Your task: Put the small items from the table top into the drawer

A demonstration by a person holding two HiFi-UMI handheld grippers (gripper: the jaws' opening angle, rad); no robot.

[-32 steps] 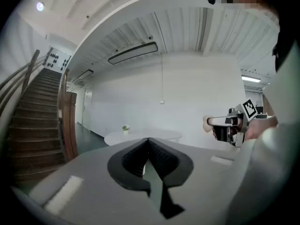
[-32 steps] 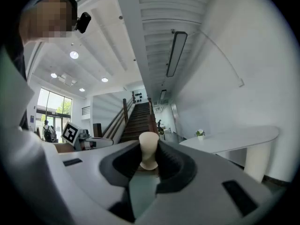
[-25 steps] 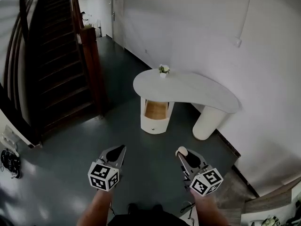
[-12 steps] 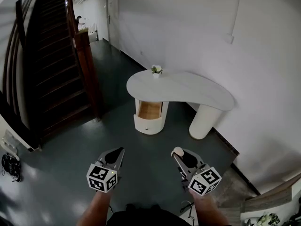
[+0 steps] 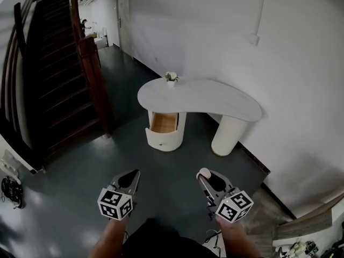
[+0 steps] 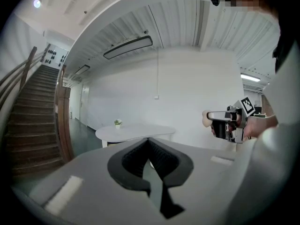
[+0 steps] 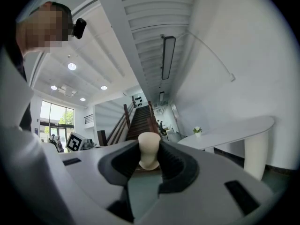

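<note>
Cream in colour, a small knob-shaped piece [image 7: 149, 156] sits between the fingers of my right gripper [image 5: 205, 176]; the pads press on it from both sides. The fingers of my left gripper [image 6: 149, 143] are closed together with nothing between them. Both grippers hang over the dark floor [image 5: 161, 163], well apart from the white desk [image 5: 215, 98]. Under the left end of the desk the drawer [image 5: 163, 123] stands pulled out, wood-coloured inside. A small potted plant [image 5: 171, 78] stands at the desk's far left edge.
</note>
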